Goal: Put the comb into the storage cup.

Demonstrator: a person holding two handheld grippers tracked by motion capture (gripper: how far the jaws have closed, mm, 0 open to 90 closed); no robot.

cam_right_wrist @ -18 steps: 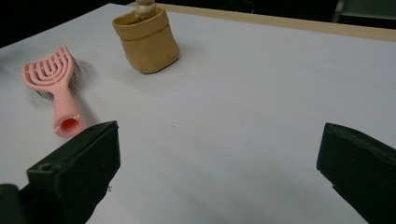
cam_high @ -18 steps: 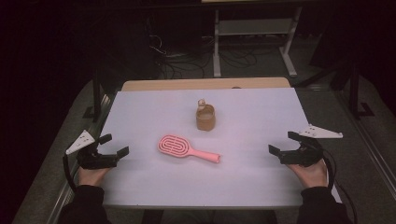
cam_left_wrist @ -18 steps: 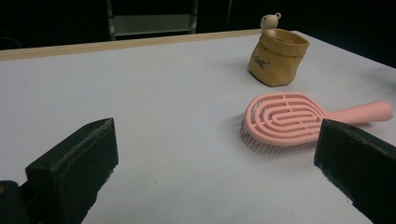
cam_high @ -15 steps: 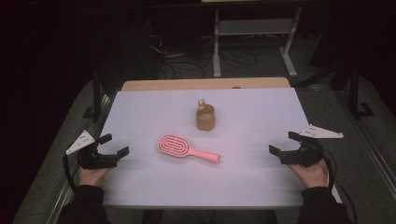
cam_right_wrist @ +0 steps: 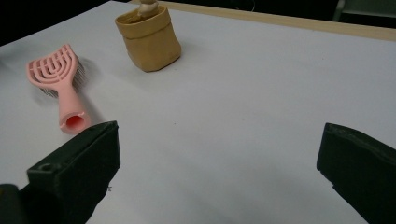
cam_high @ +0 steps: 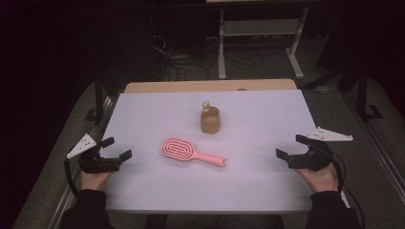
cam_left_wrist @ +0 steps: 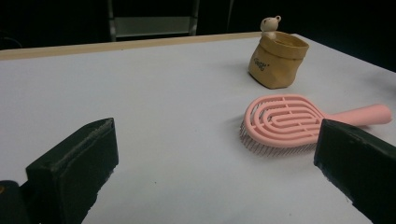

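Print on your tan pouch [cam_left_wrist: 276, 63] too small to read, its little bear figure [cam_right_wrist: 147, 6] cropped at the top edge (right gripper view), brush bristles [cam_left_wrist: 268, 143] blurred.

Pink hairbrush [cam_high: 188, 151] is lying flat mid-table [cam_high: 262, 191], handle pointing to the right. Just behind it sits a small tan pouch [cam_high: 210, 121] with a little figure on its rim. Left gripper [cam_high: 116, 151] sits at the left edge, right gripper [cam_high: 290, 149] at the right edge, both with jaws spread, holding nothing, well apart from the brush.
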